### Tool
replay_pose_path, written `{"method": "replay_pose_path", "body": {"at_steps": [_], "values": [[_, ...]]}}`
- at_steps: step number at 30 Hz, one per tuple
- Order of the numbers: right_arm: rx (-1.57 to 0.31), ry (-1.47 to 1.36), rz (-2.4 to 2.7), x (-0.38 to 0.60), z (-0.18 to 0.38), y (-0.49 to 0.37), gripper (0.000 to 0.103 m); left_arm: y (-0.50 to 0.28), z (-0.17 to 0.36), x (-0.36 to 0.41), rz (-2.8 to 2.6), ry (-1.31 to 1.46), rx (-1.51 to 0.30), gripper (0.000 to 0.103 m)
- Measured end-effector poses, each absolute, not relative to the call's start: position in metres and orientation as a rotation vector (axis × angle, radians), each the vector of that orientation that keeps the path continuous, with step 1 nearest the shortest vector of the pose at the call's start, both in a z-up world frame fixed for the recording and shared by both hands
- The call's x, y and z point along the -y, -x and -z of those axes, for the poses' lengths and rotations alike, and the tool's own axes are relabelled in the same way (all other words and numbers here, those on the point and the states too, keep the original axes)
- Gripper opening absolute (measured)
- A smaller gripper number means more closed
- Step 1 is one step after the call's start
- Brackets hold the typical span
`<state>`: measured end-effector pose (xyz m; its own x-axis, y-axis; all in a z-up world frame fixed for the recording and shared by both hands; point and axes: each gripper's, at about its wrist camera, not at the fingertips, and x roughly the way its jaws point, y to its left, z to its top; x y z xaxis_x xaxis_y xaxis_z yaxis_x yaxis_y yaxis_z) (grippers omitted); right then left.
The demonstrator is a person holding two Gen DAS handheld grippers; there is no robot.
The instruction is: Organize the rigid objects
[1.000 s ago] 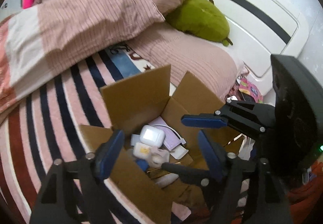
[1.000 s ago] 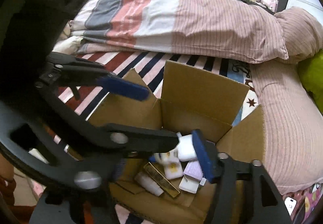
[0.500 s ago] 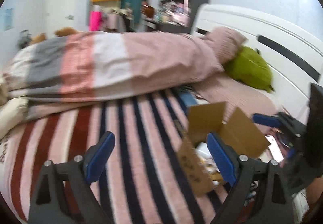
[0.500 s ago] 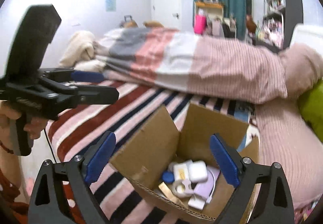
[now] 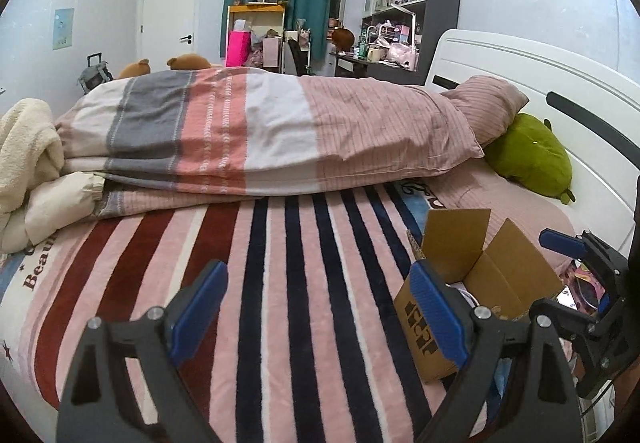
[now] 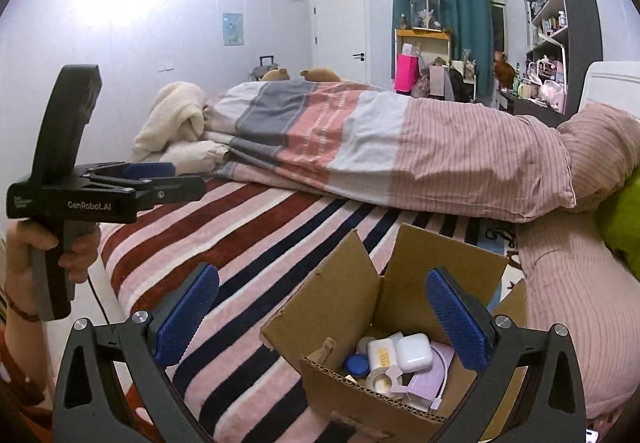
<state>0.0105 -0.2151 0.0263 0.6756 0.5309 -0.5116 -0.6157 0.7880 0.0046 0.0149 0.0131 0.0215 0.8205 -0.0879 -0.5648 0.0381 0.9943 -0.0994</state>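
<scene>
In the right wrist view, the right gripper fills the lower frame, its empty jaws opening wide and angled down over the cardboard box. The box sits lower right on the striped blanket, small items packed inside. Upper left, a hand holds the left gripper wide and empty. The flaps likely want folding next, one gripper steadying the box.

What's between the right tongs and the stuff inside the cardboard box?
Nothing visible. The right tongs, jaws opening and empty, hang above the cardboard box, whose flaps stand open. The white case and the other small items lie uncovered on top.
</scene>
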Motion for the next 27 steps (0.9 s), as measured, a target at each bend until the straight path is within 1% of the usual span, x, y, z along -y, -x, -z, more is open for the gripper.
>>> {"method": "replay_pose_path", "body": {"at_steps": [27], "values": [[-0.523, 0.148, -0.634, 0.2219, -0.0232, -0.0068, 0.103, -0.0122, -0.0186, -0.0133, 0.054, 0.079, -0.608, 0.091]]}}
